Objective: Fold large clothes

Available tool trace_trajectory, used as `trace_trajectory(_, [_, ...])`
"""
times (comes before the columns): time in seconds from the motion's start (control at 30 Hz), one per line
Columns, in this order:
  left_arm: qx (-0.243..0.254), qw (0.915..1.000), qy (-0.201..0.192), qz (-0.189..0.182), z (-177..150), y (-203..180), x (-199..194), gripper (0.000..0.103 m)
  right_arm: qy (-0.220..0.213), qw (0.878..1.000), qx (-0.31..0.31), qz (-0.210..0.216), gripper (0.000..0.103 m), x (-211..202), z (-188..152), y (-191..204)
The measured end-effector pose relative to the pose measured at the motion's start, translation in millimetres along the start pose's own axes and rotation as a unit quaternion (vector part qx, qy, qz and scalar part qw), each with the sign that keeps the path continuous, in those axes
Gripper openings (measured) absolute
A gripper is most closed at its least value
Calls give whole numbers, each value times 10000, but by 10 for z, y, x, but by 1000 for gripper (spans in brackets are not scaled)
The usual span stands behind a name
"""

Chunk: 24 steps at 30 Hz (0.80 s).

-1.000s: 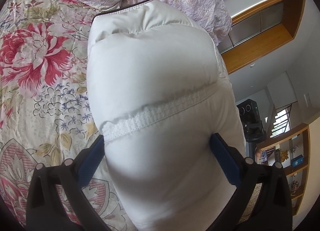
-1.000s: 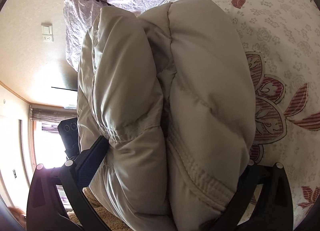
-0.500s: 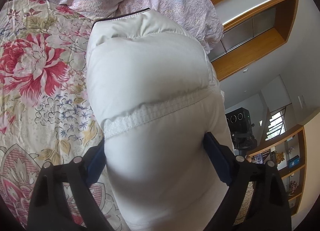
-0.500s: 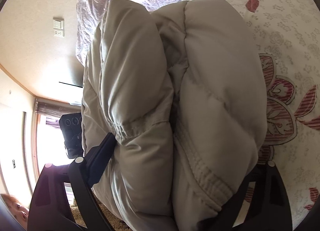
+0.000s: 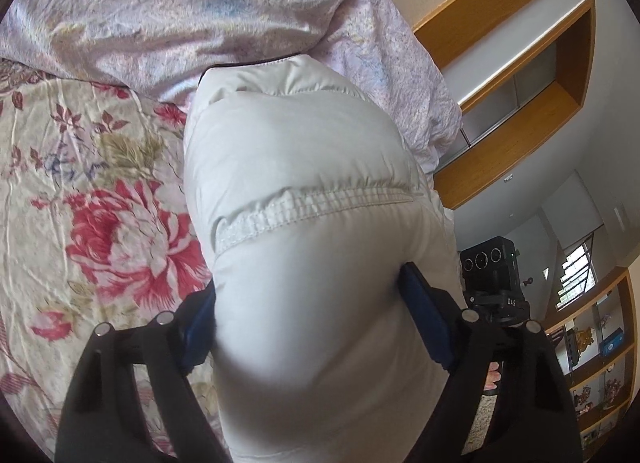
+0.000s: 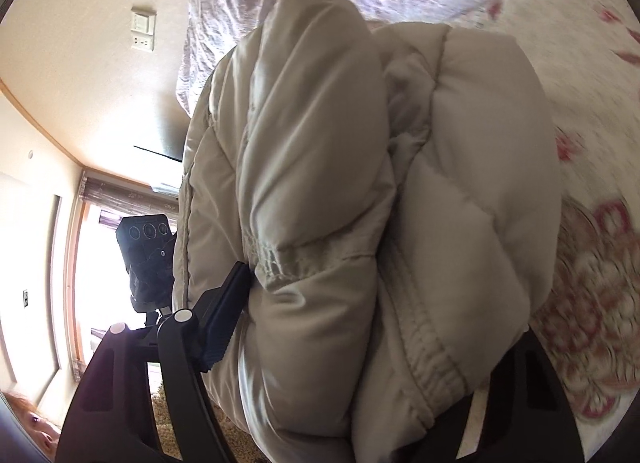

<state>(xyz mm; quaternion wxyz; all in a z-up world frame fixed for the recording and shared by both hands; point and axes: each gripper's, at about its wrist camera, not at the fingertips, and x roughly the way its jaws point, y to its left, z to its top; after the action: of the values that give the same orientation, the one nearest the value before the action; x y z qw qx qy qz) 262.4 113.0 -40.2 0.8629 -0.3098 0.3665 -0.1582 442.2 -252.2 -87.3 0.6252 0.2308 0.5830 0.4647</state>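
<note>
Left gripper [image 5: 308, 327] clamped on folded puffer jacket [image 5: 304, 191], pads squeezing the bulk from 9 and 3 o'clock; jaws just been closing, jacket between them. Right gripper [image 6: 360, 327] likewise gripping jacket's stacked layers, also just closing in. Jacket bundle over floral bed [image 5: 80, 203], far end toward pillows [image 5: 180, 15] at 12. Two-sided grip probably to keep slippery layers from unfolding.

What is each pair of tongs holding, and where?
Both have just been closing on the folded puffer jacket: left tongs below its elastic hem band, right tongs across two bunched layers.
</note>
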Motion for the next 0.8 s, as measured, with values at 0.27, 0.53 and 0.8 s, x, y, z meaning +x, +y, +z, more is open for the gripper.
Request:
trace_trajectory(0.27, [-159,9988,-377,266,315,399,-147,82,68,9996,-262,-17,72,354,505,222])
trace_trajectory(0.53, [-178,9976,-348,567,378,718,-37,82,140,9994,274,158,72,609,606,-128])
trace_trajectory(0.8, [-252,9954,-378,846,445,704,12,90,-93,9991,257,-329,83,562,486,-99])
